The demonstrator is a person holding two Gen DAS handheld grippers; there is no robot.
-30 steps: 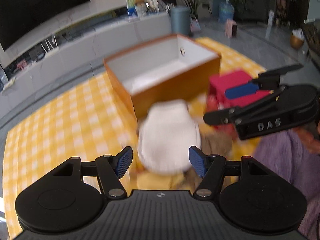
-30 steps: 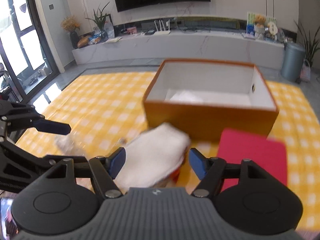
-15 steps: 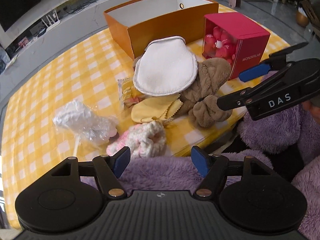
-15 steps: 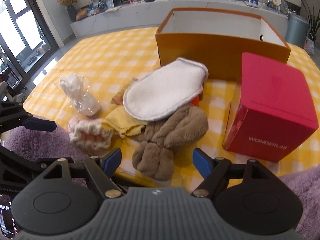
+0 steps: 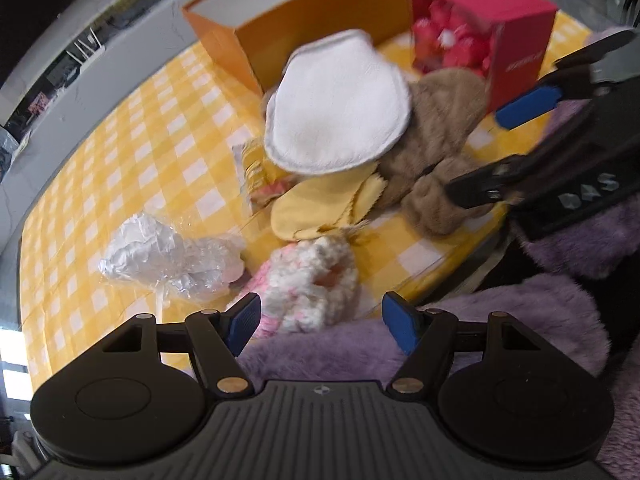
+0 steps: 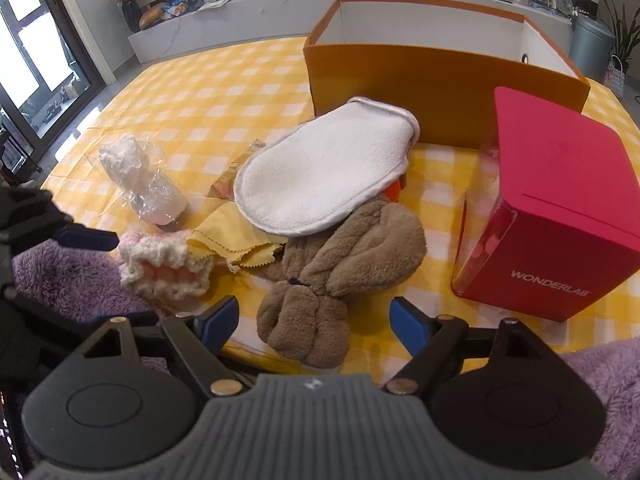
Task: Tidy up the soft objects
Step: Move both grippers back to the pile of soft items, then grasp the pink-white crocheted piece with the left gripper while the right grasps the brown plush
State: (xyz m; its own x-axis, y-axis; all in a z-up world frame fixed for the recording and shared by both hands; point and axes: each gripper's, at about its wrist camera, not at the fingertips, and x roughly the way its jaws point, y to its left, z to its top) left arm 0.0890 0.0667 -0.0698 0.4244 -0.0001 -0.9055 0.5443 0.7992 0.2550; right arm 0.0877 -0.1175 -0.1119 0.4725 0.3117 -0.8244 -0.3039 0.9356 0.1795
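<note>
White mitt (image 6: 324, 176) has dropped from between your tools onto the brown towel (image 6: 340, 264) beside the orange box (image 6: 440, 80), not inside; left tool (image 5: 320, 322) gapes empty, right tool (image 6: 312, 322) is opening, empty.

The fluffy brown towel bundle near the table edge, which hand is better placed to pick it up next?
Probably the right. The fluffy brown towel bundle lies straight ahead between the right tongs, whose jaws are opening with nothing gripped. The left tongs face the pink-and-white knitted piece instead.
</note>
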